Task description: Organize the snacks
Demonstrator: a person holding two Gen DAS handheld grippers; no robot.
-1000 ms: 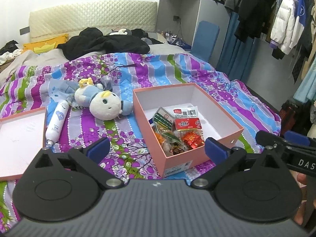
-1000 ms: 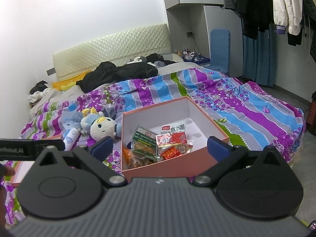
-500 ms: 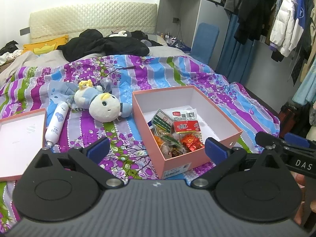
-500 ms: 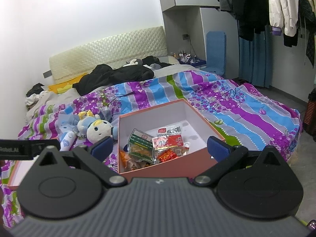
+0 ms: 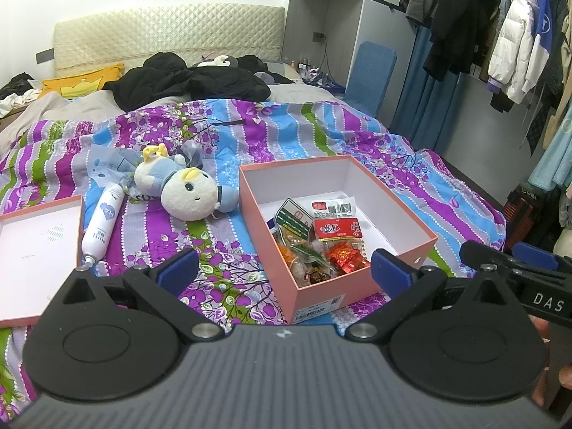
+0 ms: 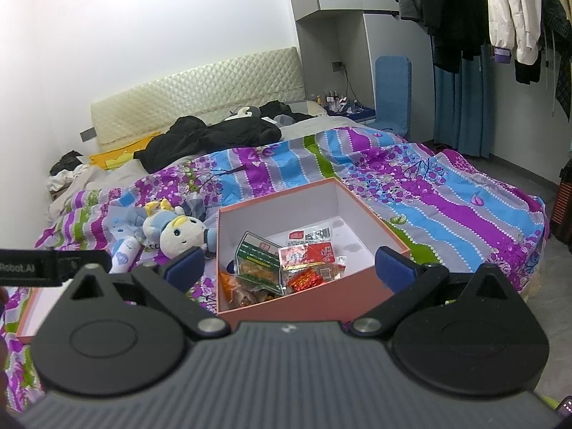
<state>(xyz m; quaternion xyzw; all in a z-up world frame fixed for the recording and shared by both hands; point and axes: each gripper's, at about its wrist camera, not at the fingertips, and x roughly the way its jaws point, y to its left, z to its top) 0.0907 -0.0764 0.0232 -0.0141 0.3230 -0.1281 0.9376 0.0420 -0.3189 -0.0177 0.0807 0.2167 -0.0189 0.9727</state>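
A pink open box (image 5: 357, 287) with a white inside sits on the bed and holds several snack packets (image 5: 318, 239): a green one, a red one, orange ones. It also shows in the right wrist view (image 6: 307, 311) with the snacks (image 6: 286, 268). My left gripper (image 5: 284, 268) is open and empty, held back from the box's near side. My right gripper (image 6: 289, 268) is open and empty, above the box's near corner. The right gripper's body (image 5: 514, 279) shows at the right edge of the left wrist view.
The box lid (image 5: 32, 246) lies upside down at the left. A white tube (image 5: 102, 223) and a plush doll (image 5: 186, 193) lie left of the box on the striped floral quilt (image 5: 411, 164). Black clothes (image 5: 193, 82) lie near the headboard. Coats (image 5: 518, 32) hang at the right.
Both grippers have pulled back and up from the box, so it sits smaller and farther in both views. Nothing on the bed has moved.
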